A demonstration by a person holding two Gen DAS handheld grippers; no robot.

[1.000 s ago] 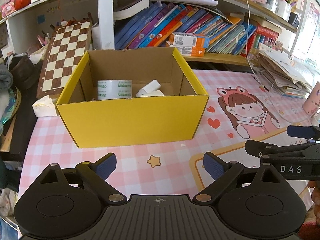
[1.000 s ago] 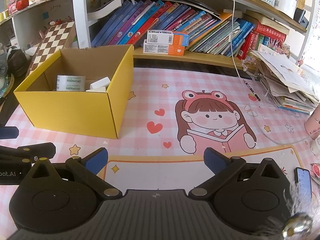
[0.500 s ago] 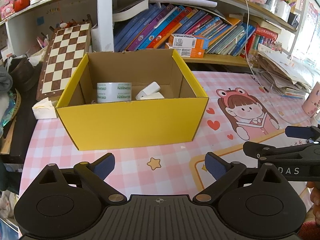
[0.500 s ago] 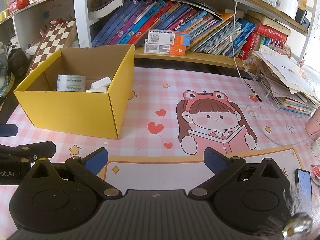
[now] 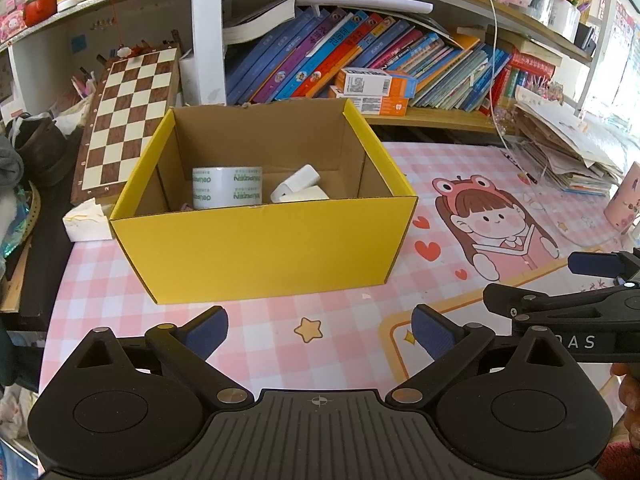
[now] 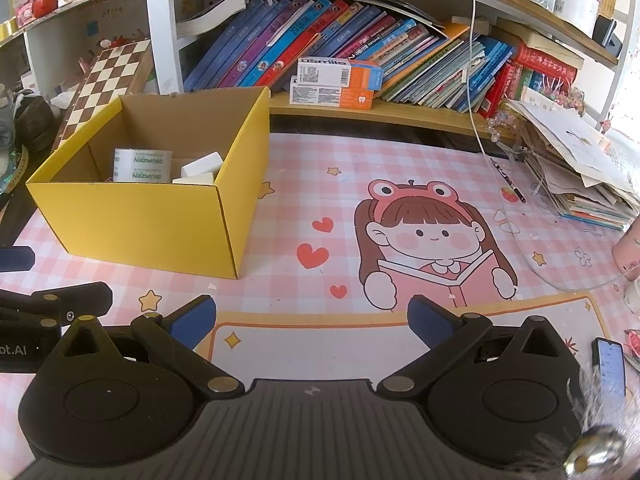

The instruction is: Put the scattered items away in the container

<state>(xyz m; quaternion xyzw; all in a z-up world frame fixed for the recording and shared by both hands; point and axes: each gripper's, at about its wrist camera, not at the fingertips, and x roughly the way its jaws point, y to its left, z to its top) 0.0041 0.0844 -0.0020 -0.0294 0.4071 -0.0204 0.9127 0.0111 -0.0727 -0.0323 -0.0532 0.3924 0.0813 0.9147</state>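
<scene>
The box [image 5: 260, 248] stands on the desk mat [image 5: 344, 320], toward its left side, with its open top upward. Inside it a tape roll [image 5: 227, 187] stands on edge near the back left, and two small blocks [image 5: 299, 189] lie just to its right (one resting against the other). Behind the box runs a low shelf of leaning books [image 6: 320, 36], with two cartons [image 6: 336, 82] stacked before them. A chessboard [image 5: 128, 120] leans behind the box to the left, and a crumpled tissue [image 5: 86, 222] lies just beside the box's left wall. To the far right a paper pile [image 6: 576, 168] sits on the mat's edge; a phone [image 6: 610, 364] lies at the near right.
</scene>
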